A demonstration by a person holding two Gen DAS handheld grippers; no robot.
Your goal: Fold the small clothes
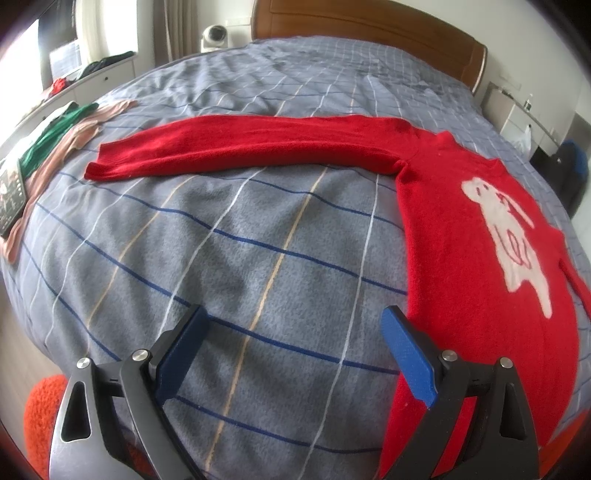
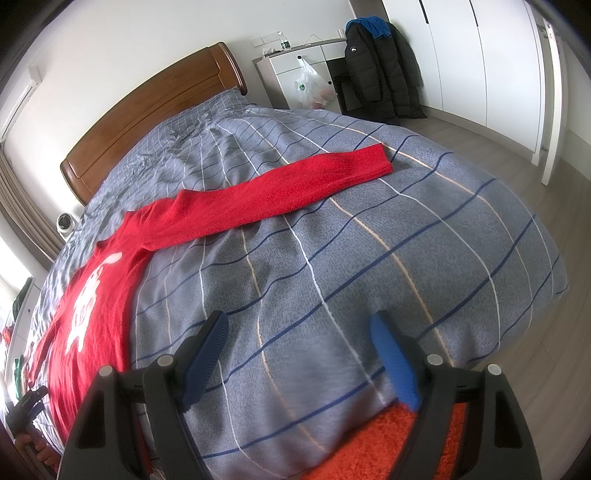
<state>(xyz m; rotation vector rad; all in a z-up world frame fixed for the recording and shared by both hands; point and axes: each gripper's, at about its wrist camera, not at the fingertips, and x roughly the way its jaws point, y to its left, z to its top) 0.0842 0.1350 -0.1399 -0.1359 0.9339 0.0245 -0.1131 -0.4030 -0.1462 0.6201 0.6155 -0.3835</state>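
The left gripper (image 1: 295,354) is hanging wide open with nothing between its blue pads, over the plaid blanket (image 1: 229,236) just beside the hem side of the red sweater (image 1: 476,258); its right-hand pad (image 1: 406,362) is sitting over the sweater's edge, though contact cannot be told. The right gripper (image 2: 299,354) is likewise gaping wide and holding nothing, hovering over bare blanket (image 2: 369,258) on the other side of the sweater (image 2: 99,317), with an orange fuzzy fabric (image 2: 376,446) showing just beneath it at the blanket's near edge.

The sweater is lying flat, front up, on the blanket, its white animal figure (image 1: 506,236) showing on the chest. One sleeve (image 1: 240,147) is stretching straight out from the sweater's shoulder across the blanket; the other sleeve (image 2: 273,195) is stretching out the opposite way, its cuff near the far bed edge.

Beyond the first sleeve's cuff, a pink garment (image 1: 66,147) and a green garment (image 1: 55,129) are lying at the blanket's edge. Farther past the sweater, the wooden headboard (image 1: 369,33) is standing, and a black coat (image 2: 380,66) is hanging beside a white cabinet (image 2: 295,74).
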